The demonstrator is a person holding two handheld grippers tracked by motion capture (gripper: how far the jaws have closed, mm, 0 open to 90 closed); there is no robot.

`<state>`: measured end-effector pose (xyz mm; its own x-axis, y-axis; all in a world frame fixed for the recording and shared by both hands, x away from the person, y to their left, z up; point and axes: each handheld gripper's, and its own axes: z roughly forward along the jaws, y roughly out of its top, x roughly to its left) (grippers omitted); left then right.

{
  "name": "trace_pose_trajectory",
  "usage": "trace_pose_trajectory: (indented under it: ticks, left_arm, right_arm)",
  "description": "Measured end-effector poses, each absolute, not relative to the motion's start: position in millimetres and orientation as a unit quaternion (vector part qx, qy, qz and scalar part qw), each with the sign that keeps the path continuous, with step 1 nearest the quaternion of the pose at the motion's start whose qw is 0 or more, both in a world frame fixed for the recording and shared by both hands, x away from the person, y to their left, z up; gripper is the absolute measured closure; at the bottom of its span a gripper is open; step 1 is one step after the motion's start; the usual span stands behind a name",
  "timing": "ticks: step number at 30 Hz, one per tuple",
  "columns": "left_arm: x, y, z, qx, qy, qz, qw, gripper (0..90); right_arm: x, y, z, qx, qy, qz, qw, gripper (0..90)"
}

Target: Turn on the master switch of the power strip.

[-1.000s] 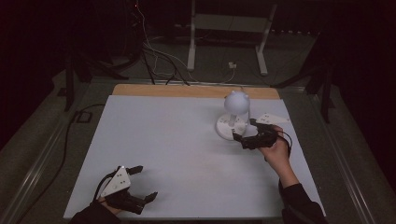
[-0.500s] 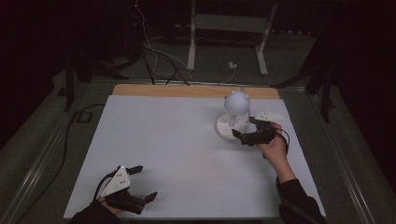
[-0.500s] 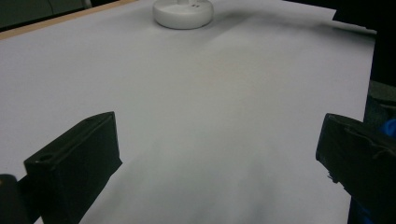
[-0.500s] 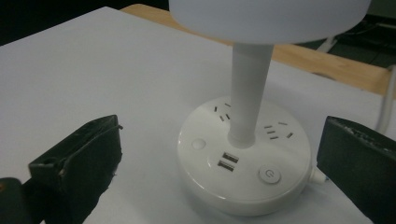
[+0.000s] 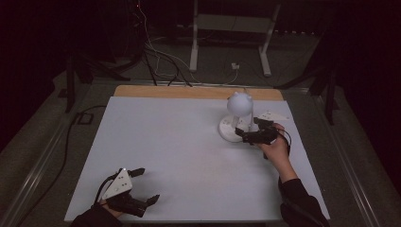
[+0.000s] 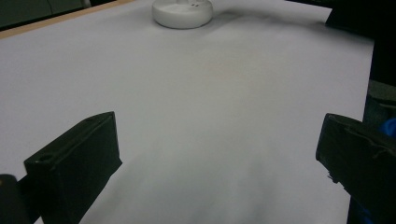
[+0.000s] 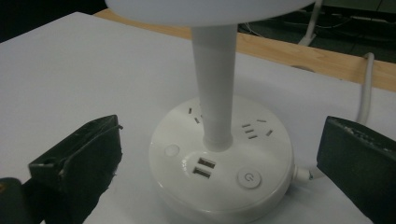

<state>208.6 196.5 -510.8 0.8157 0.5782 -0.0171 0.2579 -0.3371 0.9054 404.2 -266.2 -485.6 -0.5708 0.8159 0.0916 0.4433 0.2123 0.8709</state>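
A white desk lamp stands at the table's back right, with a round head [image 5: 239, 104] on a stem [image 7: 212, 88]. Its round base [image 5: 229, 130] carries sockets, two USB ports [image 7: 201, 168] and a power button [image 7: 247, 178]. My right gripper [image 5: 247, 126] is open right beside the base. In the right gripper view its jaws [image 7: 223, 135] stand either side of the base without touching it. My left gripper [image 5: 149, 184] rests open at the table's front left, nothing between its jaws [image 6: 217, 140]. The lamp base [image 6: 183, 10] is far ahead of it.
The white table top [image 5: 179, 142] has a wooden strip [image 5: 189, 91] along its far edge. The lamp's white cable [image 7: 366, 88] runs off behind the base. Beyond the table are a metal stand [image 5: 231, 28] and loose floor cables [image 5: 156, 61].
My right gripper has crept slightly left and forward, closer to the lamp base. The left gripper has stayed where it was.
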Motion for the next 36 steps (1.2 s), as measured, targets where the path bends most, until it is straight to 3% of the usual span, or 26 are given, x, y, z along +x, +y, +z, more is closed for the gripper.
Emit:
trace_pose_trajectory:
  ticks: [4, 15, 18, 19, 20, 24, 36]
  left_arm:
    - [208.6, 196.6, -510.8, 0.803, 0.260, 0.156, 0.514, 0.1]
    - [208.6, 196.4, -510.9, 0.803, 0.261, 0.156, 0.513, 0.1]
    - [208.4, 196.3, -511.0, 0.803, 0.261, 0.156, 0.513, 0.1]
    - [208.5, 196.4, -511.0, 0.803, 0.261, 0.156, 0.513, 0.1]
    - [208.6, 196.5, -510.9, 0.803, 0.260, 0.155, 0.514, 0.1]
    - [208.6, 196.4, -510.9, 0.803, 0.260, 0.156, 0.514, 0.1]
    - [208.4, 196.4, -510.9, 0.802, 0.261, 0.156, 0.513, 0.1]
  right_arm:
    - [405.4, -267.2, -487.5, 0.423, 0.748, 0.470, 0.202, 0.2]
    - [408.1, -271.1, -486.0, 0.452, 0.735, 0.463, 0.202, 16.4]
    - [407.4, -271.1, -485.2, 0.465, 0.730, 0.456, 0.204, 26.1]
    - [406.8, -271.2, -484.6, 0.473, 0.727, 0.454, 0.205, 33.7]
    - [406.8, -271.2, -484.6, 0.473, 0.727, 0.454, 0.205, 33.7]
    - [407.4, -271.9, -484.0, 0.481, 0.724, 0.447, 0.211, 49.0]
    - [410.9, -269.3, -486.5, 0.487, 0.727, 0.434, 0.211, 65.5]
